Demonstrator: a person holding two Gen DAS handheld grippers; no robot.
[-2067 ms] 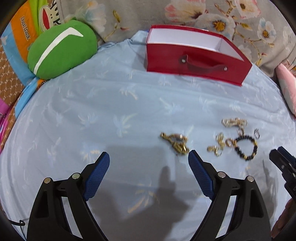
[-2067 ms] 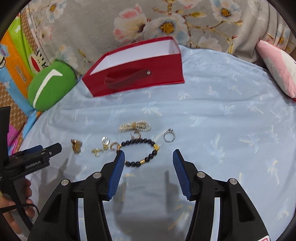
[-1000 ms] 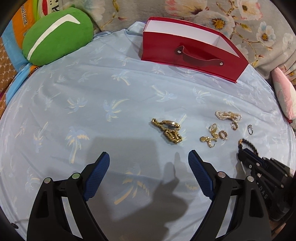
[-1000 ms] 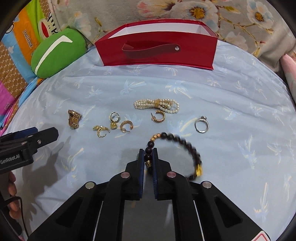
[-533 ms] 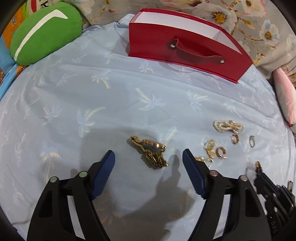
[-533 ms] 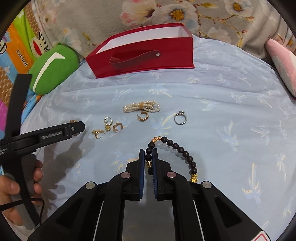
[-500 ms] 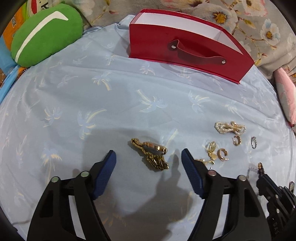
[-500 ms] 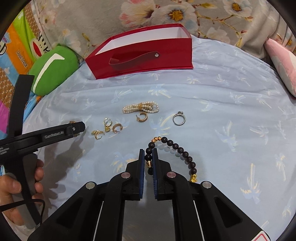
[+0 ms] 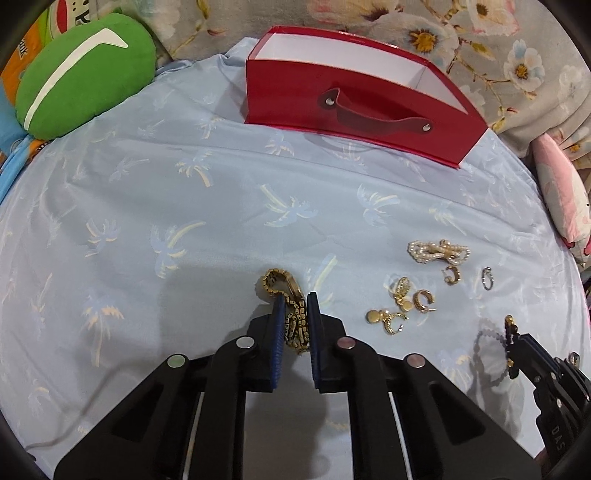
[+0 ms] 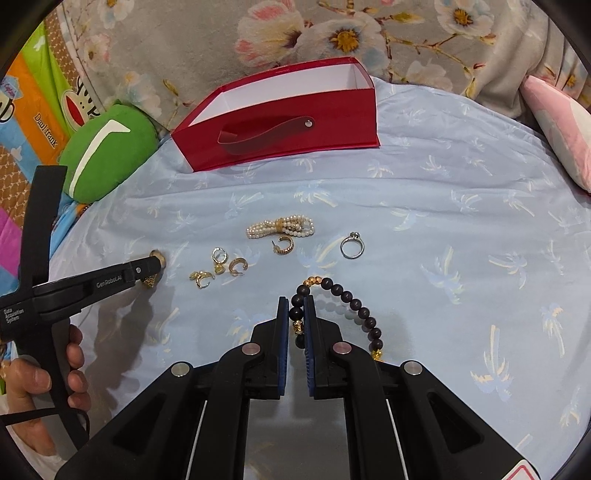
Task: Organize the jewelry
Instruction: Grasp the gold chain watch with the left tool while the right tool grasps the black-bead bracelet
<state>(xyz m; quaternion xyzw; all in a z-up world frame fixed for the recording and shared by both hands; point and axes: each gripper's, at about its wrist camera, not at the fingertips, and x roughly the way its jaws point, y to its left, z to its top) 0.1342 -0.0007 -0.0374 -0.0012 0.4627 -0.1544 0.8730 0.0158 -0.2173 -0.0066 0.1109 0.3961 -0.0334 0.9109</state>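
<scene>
The left gripper (image 9: pixel 295 306) is pinching a gold chain bracelet (image 9: pixel 290 314) between its blue pads (image 9: pixel 279 321), its jaws having just been closing around it, and the bracelet is lying on the pale blue palm-print sheet (image 9: pixel 184 229) with its looped end poking out past the fingertips. The right gripper (image 10: pixel 295 306) is clamping a dark beaded bracelet (image 10: pixel 347 299) with gold spacer beads, and most of the strand is arcing out to the right of the jaws and curling back beside the gripper's body (it is hard to tell whether the strand is touching the sheet). A person's hand (image 10: pixel 40 373) is wrapping around the left gripper's black handle at the left edge of the right wrist view. Between the two grippers, the rest of the jewelry is sitting loose on the sheet: a bundled pearl strand (image 10: pixel 280 226) with a gold clasp, a gold hoop earring (image 10: pixel 283 245) just below it, a silver ring (image 10: pixel 352 246) to the right of that, and a cluster of small gold earrings (image 10: pixel 218 266) nearer the left gripper. At the far end of the sheet, well apart from the jewelry, a red open-topped box (image 10: pixel 280 122) with a white interior and a strap handle is standing. A green round cushion (image 10: pixel 105 155) is resting to the box's left, a pink pillow (image 10: pixel 557 129) is lying at the right edge, and a grey floral fabric (image 10: pixel 295 33) is filling the background.
</scene>
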